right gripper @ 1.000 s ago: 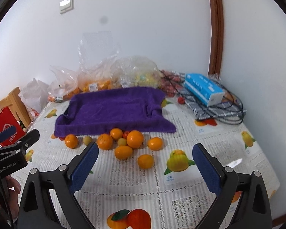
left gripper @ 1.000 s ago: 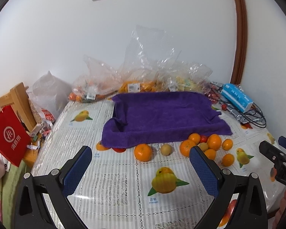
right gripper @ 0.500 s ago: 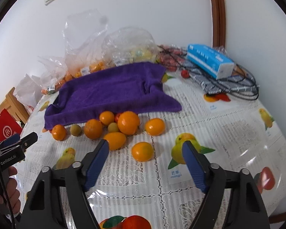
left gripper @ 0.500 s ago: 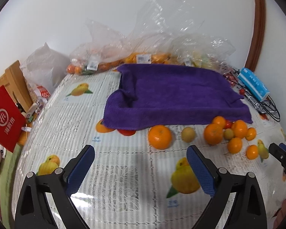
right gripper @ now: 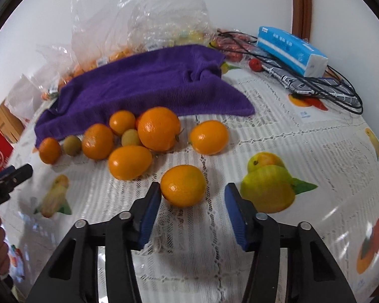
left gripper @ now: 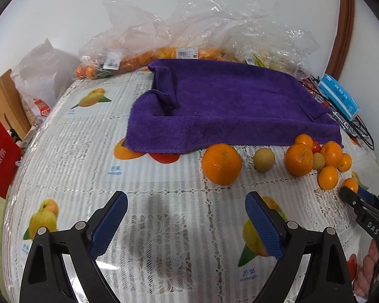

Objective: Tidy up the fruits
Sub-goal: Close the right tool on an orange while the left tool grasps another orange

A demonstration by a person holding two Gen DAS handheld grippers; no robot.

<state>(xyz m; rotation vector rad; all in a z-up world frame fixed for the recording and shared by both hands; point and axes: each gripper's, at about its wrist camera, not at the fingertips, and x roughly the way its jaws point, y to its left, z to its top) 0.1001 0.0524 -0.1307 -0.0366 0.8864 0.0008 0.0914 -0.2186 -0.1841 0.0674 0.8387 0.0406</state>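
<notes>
Several loose oranges and two small yellow-green fruits lie in front of a purple towel [left gripper: 230,106] [right gripper: 144,80]. My right gripper [right gripper: 193,192] is open, low over the cloth, with the nearest orange [right gripper: 184,185] at its tips, close to the left finger. Behind it lie an oval orange [right gripper: 129,161], a big orange [right gripper: 159,128] and another orange [right gripper: 209,137]. My left gripper [left gripper: 187,209] is open and empty, just short of a large orange [left gripper: 221,164] and a yellow-green fruit [left gripper: 264,159]. The right gripper's tip also shows in the left wrist view [left gripper: 358,202].
Clear plastic bags of fruit [left gripper: 164,53] line the wall behind the towel. A blue tissue pack [right gripper: 290,46], black cables [right gripper: 336,93] and a small red fruit [right gripper: 255,64] sit at the back right. A red bag [left gripper: 0,151] and wooden chair [left gripper: 10,106] stand off the table's left edge.
Both grippers have dropped lower and moved forward toward the fruit. The right gripper's fingers have narrowed and now flank the nearest orange. The left gripper has come closer to the large orange.
</notes>
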